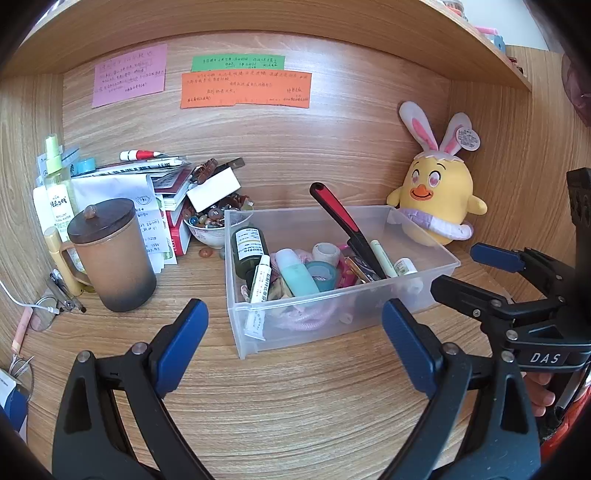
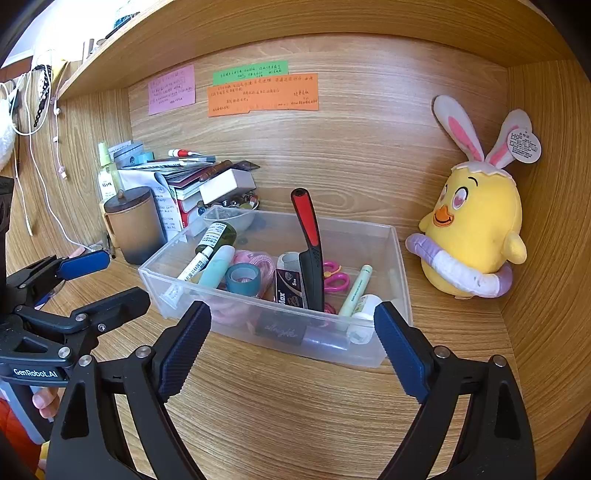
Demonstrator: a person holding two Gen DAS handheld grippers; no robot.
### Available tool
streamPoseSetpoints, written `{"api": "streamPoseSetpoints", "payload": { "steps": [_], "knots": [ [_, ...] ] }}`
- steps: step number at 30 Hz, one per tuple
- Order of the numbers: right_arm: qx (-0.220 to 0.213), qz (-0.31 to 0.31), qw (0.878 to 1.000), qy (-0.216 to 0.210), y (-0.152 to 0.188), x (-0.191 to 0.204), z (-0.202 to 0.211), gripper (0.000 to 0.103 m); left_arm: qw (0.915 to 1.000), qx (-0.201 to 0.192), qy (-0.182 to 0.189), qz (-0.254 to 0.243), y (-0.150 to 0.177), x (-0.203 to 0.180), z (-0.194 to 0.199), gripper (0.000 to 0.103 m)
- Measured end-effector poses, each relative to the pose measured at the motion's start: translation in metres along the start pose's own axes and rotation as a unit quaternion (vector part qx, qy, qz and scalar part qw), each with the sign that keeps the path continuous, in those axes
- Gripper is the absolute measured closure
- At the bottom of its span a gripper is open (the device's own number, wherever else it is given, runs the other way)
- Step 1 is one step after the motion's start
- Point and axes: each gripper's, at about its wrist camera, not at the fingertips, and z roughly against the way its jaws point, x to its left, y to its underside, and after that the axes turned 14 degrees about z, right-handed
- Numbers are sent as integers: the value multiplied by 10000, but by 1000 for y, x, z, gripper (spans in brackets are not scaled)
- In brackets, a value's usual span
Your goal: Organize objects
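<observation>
Am holding both tools wide open, empty: left tool (image 1: 295, 343), right tool (image 2: 291, 343). Clear bin (image 2: 400, 258) sitting centre frame on tabletop (image 2: 295, 406), already filling. Judging next: picking loose item.

A wood-grain counter (image 1: 295, 398) is enclosed by a back wall (image 1: 332, 147) and side panels (image 2: 546, 221) of the same wood. A shelf (image 1: 258, 22) is set overhead. Three paper notes, pink (image 1: 129, 75), green (image 1: 238, 62) and orange (image 1: 245, 90), are stuck to the back wall. The alcove is evenly lit. White cables (image 2: 33, 147) are hung at the left.
</observation>
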Motion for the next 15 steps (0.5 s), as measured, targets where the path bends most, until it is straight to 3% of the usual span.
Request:
{"api": "streamPoseSetpoints", "payload": {
  "steps": [15],
  "knots": [
    [-53, -44, 10000, 15, 0, -1, 2, 8, 9999, 79, 145, 8, 2, -2, 0, 7]
  ]
}}
